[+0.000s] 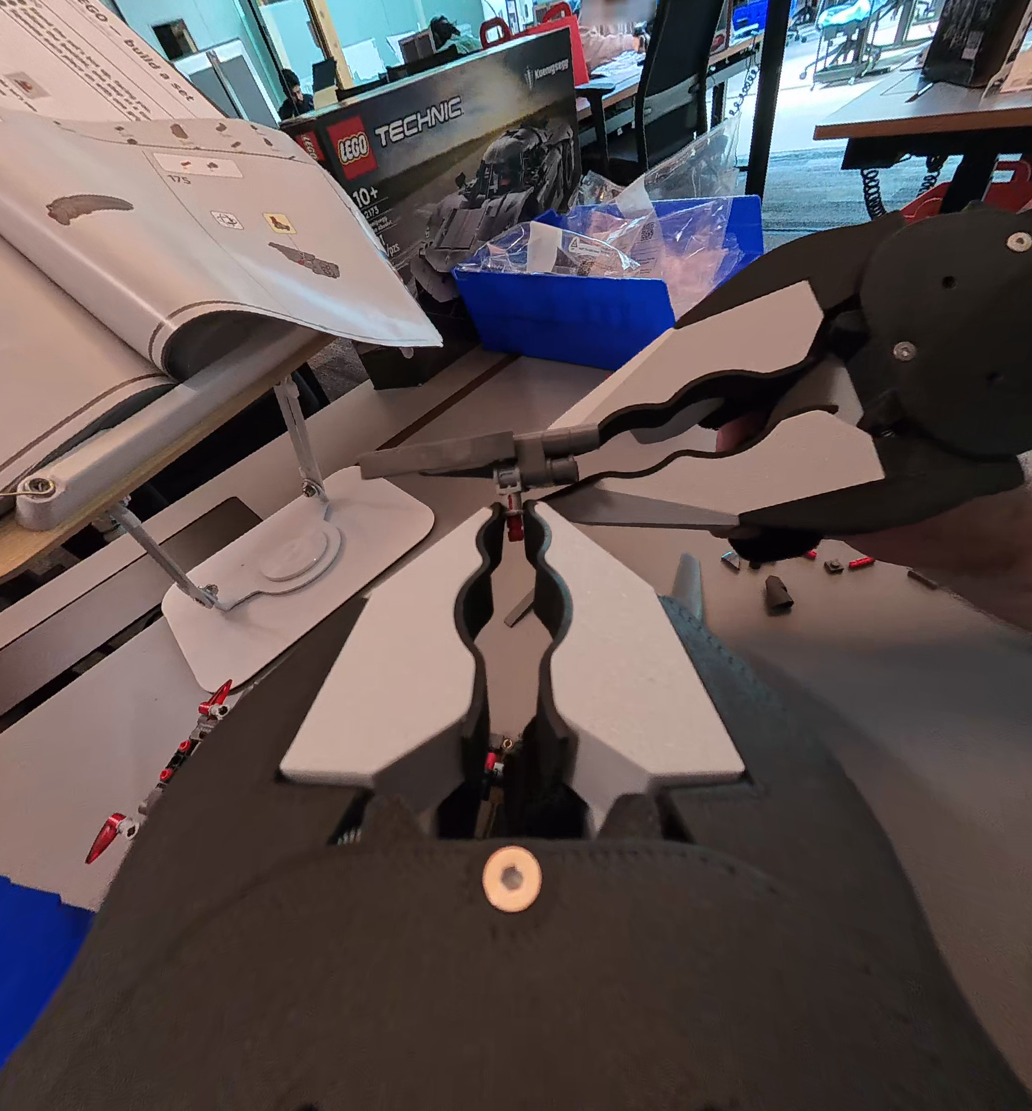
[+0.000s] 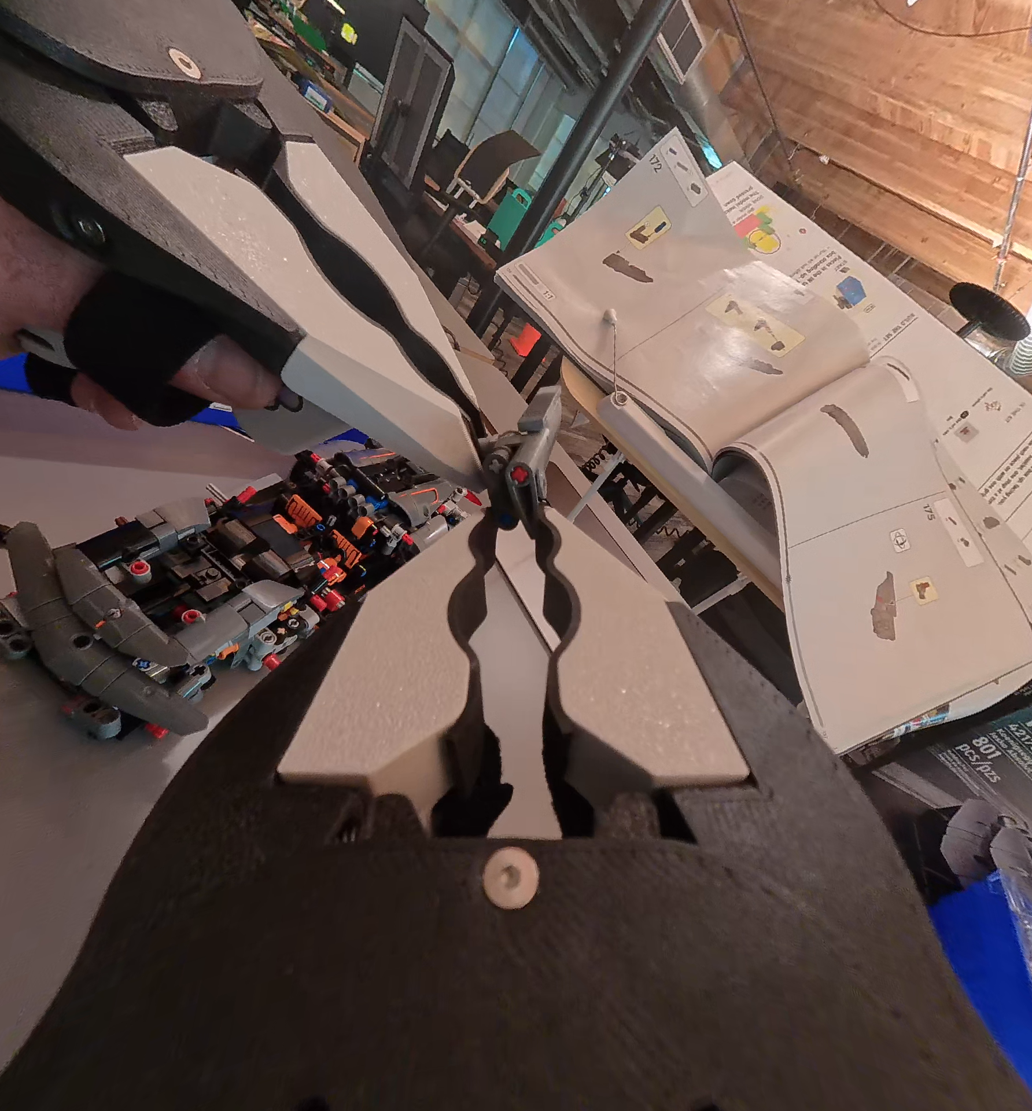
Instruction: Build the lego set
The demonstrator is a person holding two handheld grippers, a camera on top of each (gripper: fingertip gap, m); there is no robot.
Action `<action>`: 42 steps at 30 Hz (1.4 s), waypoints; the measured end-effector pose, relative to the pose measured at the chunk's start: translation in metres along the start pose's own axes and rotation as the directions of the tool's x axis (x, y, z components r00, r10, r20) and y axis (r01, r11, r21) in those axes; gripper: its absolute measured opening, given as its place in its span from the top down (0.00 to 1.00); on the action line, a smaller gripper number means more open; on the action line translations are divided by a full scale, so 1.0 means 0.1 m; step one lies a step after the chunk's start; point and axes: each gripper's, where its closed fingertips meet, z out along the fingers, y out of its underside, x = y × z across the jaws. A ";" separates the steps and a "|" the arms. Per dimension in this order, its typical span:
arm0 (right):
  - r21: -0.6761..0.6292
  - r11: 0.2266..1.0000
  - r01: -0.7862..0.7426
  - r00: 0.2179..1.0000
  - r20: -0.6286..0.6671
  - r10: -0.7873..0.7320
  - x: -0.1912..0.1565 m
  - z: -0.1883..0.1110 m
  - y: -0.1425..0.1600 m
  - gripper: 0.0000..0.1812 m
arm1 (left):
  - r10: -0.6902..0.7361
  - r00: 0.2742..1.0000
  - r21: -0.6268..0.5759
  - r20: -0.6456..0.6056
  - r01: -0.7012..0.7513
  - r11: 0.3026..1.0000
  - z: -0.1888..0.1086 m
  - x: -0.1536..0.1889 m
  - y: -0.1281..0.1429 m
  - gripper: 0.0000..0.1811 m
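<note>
A small grey panel sub-assembly is held in the air between both grippers. My right gripper comes in from the right and is shut on its grey connector end. In the right wrist view the right gripper grips the same assembly. A red axle hangs from the assembly's underside, and my left gripper is shut on it. The axle's red cross end shows beside the left gripper. The partly built grey and black car lies on the table below.
An open instruction booklet rests on a white stand at the left. The set's box and a blue bin of plastic bags stand behind. Small loose pieces lie on the table at the right.
</note>
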 end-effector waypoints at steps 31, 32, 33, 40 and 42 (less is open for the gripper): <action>0.130 0.985 -0.112 0.993 0.061 0.104 0.04 -0.13 -0.18 0.83 | 0.054 0.997 -0.001 -0.061 -0.055 0.999 0.00 0.06 -0.08 0.98; 0.115 0.990 -0.087 0.995 0.057 0.081 0.03 -0.12 -0.15 0.86 | 0.063 0.997 -0.015 -0.054 -0.064 0.998 0.01 0.06 -0.07 0.98; 0.102 0.993 -0.066 0.997 0.054 0.061 0.01 -0.11 -0.13 0.89 | 0.064 0.996 -0.017 -0.061 -0.065 0.998 0.01 0.06 -0.07 0.98; 0.097 0.993 -0.067 0.997 0.029 0.065 0.08 -0.14 -0.13 0.91 | 0.048 0.993 -0.024 -0.107 -0.051 0.998 0.06 0.08 -0.12 0.98; 0.101 0.992 -0.081 0.997 0.027 0.079 0.11 -0.15 -0.13 0.91 | 0.047 0.992 -0.021 -0.115 -0.050 0.999 0.08 0.08 -0.14 0.98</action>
